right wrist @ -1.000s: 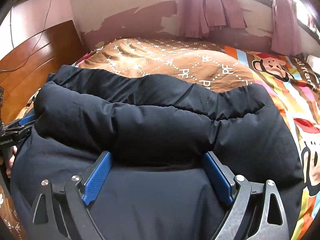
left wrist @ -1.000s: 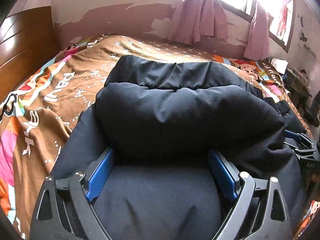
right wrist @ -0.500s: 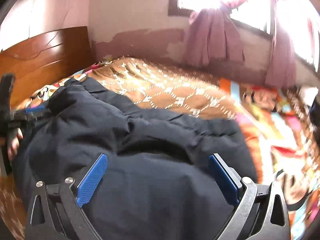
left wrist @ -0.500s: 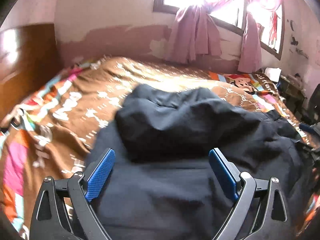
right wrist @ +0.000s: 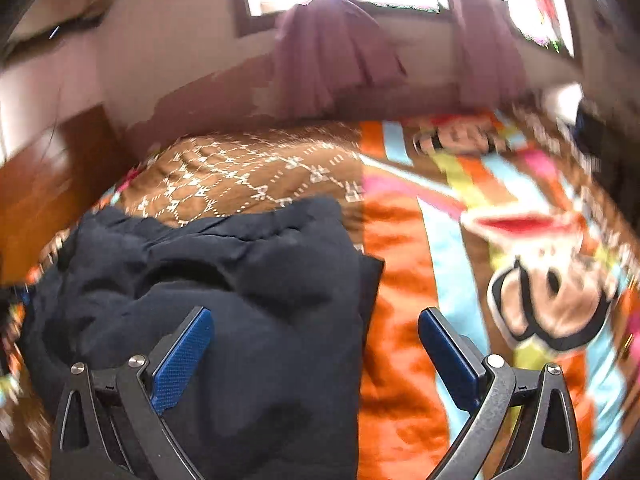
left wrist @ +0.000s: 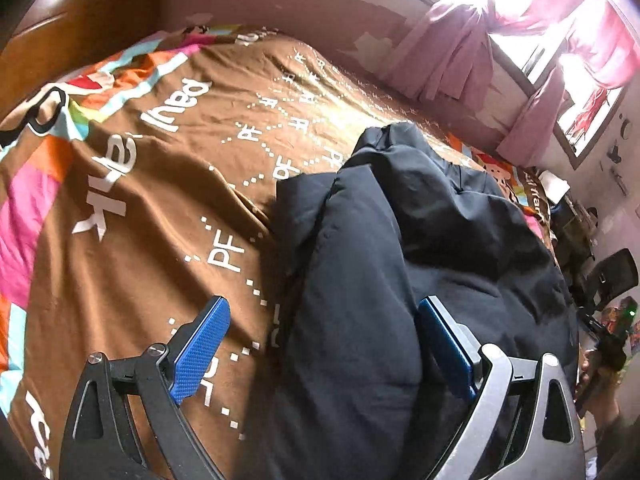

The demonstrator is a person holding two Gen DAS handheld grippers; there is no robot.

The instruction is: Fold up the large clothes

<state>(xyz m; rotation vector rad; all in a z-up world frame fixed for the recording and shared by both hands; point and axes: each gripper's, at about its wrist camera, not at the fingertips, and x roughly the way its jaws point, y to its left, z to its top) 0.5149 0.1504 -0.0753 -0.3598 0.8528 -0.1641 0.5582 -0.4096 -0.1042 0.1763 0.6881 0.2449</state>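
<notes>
A large dark navy padded jacket (left wrist: pixel 420 248) lies bunched and folded over on a brown patterned bedspread (left wrist: pixel 160 184). My left gripper (left wrist: pixel 320 340) is open and empty, above the jacket's left edge, its left finger over the bedspread. In the right wrist view, which is motion-blurred, the jacket (right wrist: pixel 224 280) lies at the lower left. My right gripper (right wrist: pixel 316 344) is open and empty over the jacket's right edge, its right finger above the orange and striped part of the bedspread (right wrist: pixel 404 320).
A wooden headboard (left wrist: pixel 80 32) stands at the left of the bed. A window with pink curtains (left wrist: pixel 460 64) is on the far wall. Cluttered dark furniture (left wrist: pixel 592 272) stands by the bed's right side.
Both grippers have pulled back and up from the jacket. The left view has swung left onto the bedspread and the right view has swung right. The jacket has dropped out from between the fingers.
</notes>
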